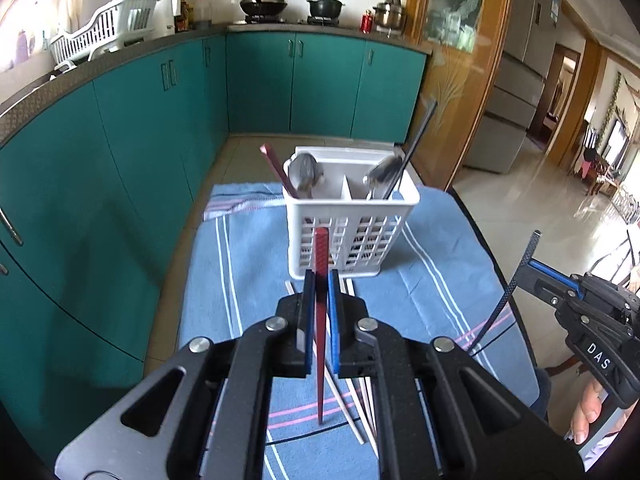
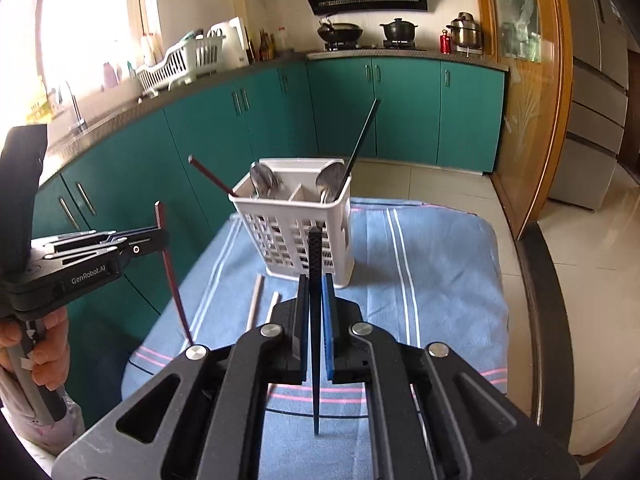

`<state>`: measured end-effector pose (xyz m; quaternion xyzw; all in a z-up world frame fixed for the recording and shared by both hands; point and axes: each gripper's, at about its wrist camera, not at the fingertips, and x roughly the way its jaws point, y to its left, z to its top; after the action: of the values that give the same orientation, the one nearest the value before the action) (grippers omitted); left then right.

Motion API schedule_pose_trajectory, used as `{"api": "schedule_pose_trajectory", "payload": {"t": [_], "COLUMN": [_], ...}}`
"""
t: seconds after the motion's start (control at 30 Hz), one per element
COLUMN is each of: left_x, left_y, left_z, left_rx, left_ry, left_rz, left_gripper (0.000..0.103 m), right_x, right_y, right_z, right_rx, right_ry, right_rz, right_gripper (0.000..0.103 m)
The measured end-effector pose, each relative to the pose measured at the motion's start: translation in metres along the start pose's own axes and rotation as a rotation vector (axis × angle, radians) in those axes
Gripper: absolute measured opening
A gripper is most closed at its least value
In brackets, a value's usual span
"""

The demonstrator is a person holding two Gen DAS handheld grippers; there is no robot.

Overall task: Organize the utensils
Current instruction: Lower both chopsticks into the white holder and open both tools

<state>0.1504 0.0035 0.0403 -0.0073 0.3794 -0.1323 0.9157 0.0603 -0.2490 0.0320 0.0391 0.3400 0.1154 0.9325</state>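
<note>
Teal cabinets point(image 1: 260, 80) are curving round the kitchen behind a counter point(image 2: 540, 300) that is wearing a blue striped towel point(image 1: 432, 280). On the towel a white caddy point(image 1: 352, 236) is standing upright, holding spoons point(image 1: 306, 174) in both compartments, a red chopstick point(image 1: 276, 168) leaning out of its left one and a black chopstick point(image 1: 416, 148) out of its right. The left tongs point(image 1: 321, 284) are pinching another red chopstick point(image 1: 321, 320) upright above the towel, near the caddy. The right tongs point(image 2: 316, 292) are gripping another black chopstick point(image 2: 316, 340) the same way. Pale chopsticks point(image 2: 256, 300) are lying flat on the towel just in front of the caddy.
</note>
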Motion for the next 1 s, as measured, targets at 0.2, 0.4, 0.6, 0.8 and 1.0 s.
{"api": "schedule_pose_trajectory", "payload": {"t": [0.2, 0.4, 0.6, 0.8, 1.0], "left_x": [-0.021, -0.064, -0.090, -0.064, 0.003], "left_y": [0.002, -0.006, -0.015, -0.010, -0.002], "left_z": [0.024, 0.085, 0.148, 0.167, 0.152], "left_rx": [-0.003, 0.034, 0.043, -0.004, -0.043], "left_ry": [-0.074, -0.228, -0.314, -0.351, -0.239], "left_rz": [-0.003, 0.014, 0.018, 0.025, 0.076], "left_gripper": [0.006, 0.006, 0.006, 0.006, 0.006], "right_x": [-0.014, -0.032, -0.036, -0.020, 0.038], "right_y": [0.002, 0.013, 0.015, 0.015, 0.008], "right_z": [0.025, 0.084, 0.156, 0.194, 0.174], "right_rx": [0.000, -0.052, -0.053, -0.043, -0.058], "right_ry": [-0.065, -0.170, -0.239, -0.308, -0.268], "right_rz": [0.018, 0.031, 0.028, -0.036, -0.105], "right_gripper": [0.007, 0.007, 0.007, 0.007, 0.007]}}
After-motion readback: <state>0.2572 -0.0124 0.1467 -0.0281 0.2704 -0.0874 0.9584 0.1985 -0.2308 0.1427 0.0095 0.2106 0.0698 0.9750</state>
